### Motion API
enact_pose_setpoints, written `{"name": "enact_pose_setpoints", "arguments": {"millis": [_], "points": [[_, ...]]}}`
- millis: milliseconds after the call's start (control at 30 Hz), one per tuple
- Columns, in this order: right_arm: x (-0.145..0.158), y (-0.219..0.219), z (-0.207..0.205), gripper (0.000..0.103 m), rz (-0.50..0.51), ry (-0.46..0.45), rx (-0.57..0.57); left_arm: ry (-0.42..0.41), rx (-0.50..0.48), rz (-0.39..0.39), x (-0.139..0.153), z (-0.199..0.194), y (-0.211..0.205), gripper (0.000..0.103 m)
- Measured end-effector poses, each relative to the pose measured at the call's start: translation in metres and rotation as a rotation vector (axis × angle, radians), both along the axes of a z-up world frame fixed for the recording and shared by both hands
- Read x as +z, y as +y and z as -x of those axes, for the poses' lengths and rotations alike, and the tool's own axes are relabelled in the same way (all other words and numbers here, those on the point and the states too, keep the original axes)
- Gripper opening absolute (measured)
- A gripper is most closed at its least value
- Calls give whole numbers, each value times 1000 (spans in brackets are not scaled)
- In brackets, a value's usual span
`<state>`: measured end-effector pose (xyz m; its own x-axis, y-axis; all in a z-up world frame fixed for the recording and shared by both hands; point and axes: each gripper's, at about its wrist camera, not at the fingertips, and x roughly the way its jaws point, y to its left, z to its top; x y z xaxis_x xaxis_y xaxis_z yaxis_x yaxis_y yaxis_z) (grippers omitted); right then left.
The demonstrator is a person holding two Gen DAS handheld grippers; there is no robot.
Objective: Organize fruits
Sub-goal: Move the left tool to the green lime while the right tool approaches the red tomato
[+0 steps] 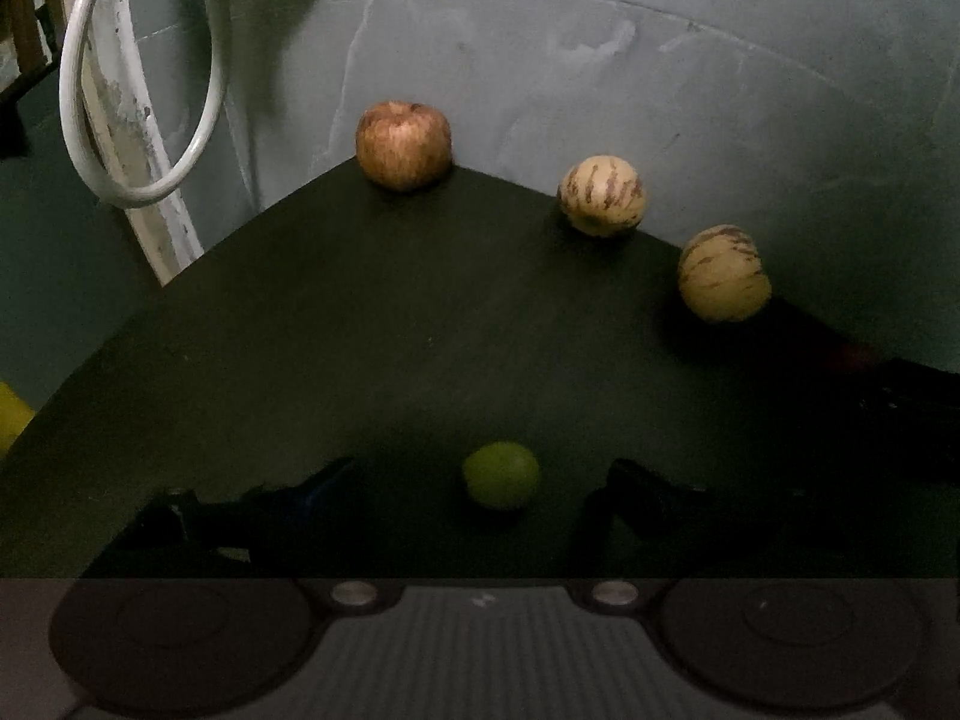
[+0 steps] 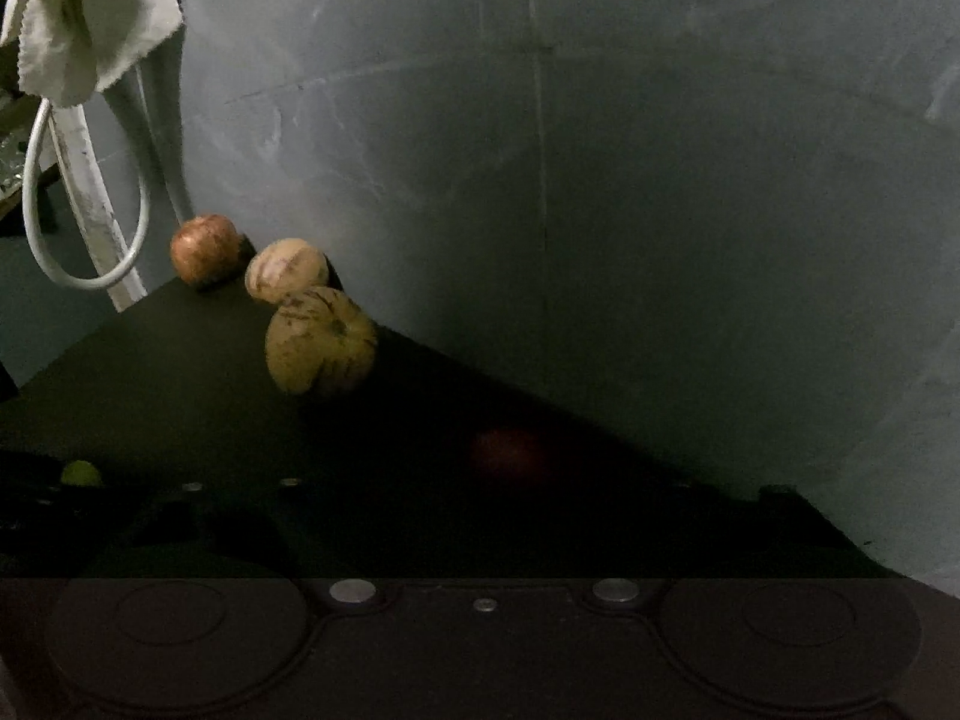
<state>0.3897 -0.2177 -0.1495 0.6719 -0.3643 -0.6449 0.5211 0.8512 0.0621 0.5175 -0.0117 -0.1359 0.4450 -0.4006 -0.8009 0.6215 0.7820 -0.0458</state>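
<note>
A small green fruit (image 1: 501, 474) lies on the dark green table (image 1: 360, 330) between the fingers of my left gripper (image 1: 480, 495), which stands open with gaps on both sides. Along the wall sit a reddish apple (image 1: 403, 144) and two pale striped melons (image 1: 602, 195) (image 1: 724, 273). In the right wrist view a dark red fruit (image 2: 510, 456) lies in deep shadow between the barely visible fingers of my right gripper (image 2: 492, 504), open and apart from it. The apple (image 2: 204, 249), both melons (image 2: 287, 270) (image 2: 321, 341) and the green fruit (image 2: 81, 473) show there too.
A grey wall (image 1: 600, 60) backs the table on the right. A white cable loop (image 1: 138, 90) and a white cloth (image 2: 90, 18) hang past the table's far left corner. The table's left edge (image 1: 150, 312) drops off; something yellow (image 1: 12, 414) sits beyond it.
</note>
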Motion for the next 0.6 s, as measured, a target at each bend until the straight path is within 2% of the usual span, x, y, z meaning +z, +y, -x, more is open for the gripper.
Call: {"name": "enact_pose_setpoints", "arguments": {"millis": [100, 200, 367, 433, 600], "points": [[-2, 3, -1, 76, 5, -19, 6, -17, 3, -3, -3, 0, -5, 89], [-3, 11, -2, 68, 36, -22, 17, -34, 8, 2, -4, 3, -8, 83], [-3, 16, -1, 49, 60, -20, 14, -59, -5, 18, -5, 14, -14, 72], [-3, 16, -2, 46, 63, -18, 13, -71, -12, 22, -4, 18, -17, 65], [-2, 19, -1, 37, 70, -16, 25, -74, 17, 28, -4, 19, -19, 56]]}}
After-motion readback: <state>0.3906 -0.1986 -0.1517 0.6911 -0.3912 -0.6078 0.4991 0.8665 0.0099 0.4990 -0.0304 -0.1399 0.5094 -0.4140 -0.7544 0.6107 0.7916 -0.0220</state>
